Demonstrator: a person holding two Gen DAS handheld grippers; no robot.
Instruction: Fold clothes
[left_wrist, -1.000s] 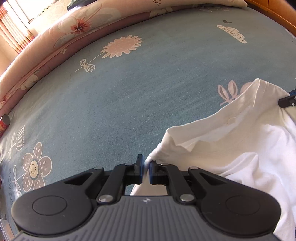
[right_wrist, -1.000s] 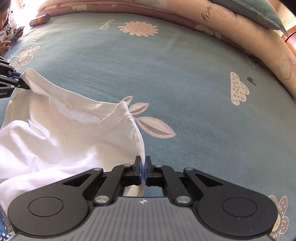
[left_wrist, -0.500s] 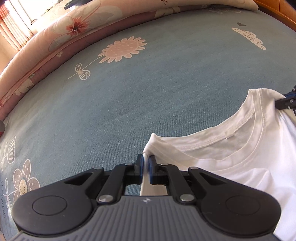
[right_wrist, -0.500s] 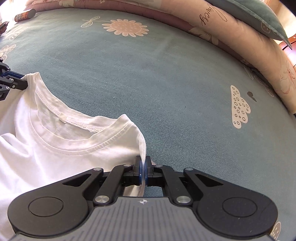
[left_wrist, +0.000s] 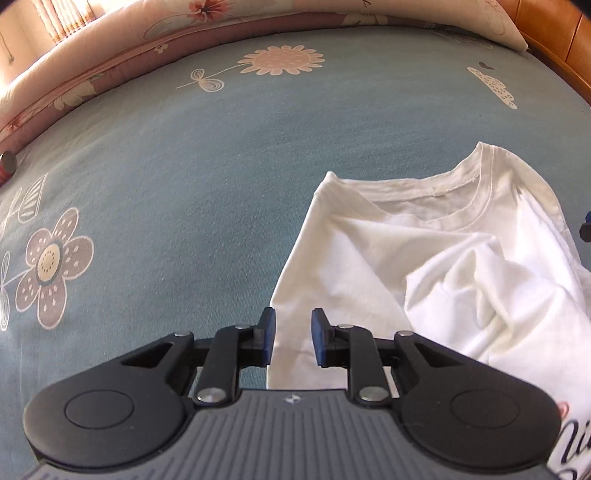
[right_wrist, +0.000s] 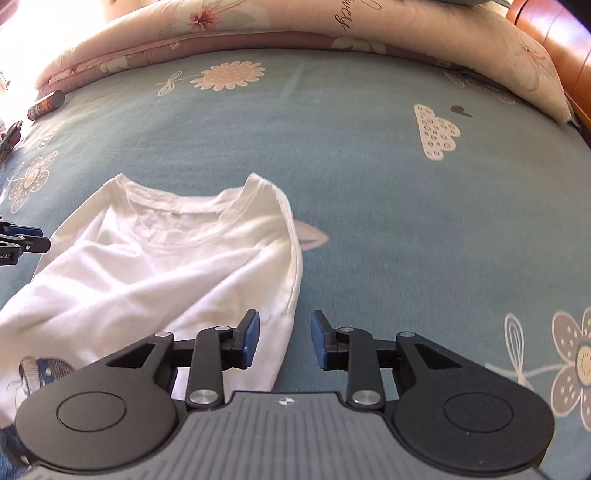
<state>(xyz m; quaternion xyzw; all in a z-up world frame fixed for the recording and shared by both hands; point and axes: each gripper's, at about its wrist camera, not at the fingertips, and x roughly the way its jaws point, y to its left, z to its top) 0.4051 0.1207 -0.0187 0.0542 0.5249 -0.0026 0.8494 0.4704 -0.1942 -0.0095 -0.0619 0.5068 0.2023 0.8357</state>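
Right wrist – right hand-held gripper (right_wrist: 284, 339) tilted down, jaws opening

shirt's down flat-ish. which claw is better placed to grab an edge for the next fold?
Left, probably. The left claw is opening directly over the white T-shirt side edge. The right claw, also opening, has only the hem under one finger, mostly bedsheet.

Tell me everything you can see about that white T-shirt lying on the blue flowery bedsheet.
The white T-shirt looks like soft cotton knit, with a ribbed round collar turned toward the far pillows. It lies on the blue flowery bedsheet, not flat: a rumpled fold bunches over its middle. Part of a dark printed design peeks out at the near edge. Its side edges pass between the opening jaws of the left gripper and right gripper, whose pads do not press on it.
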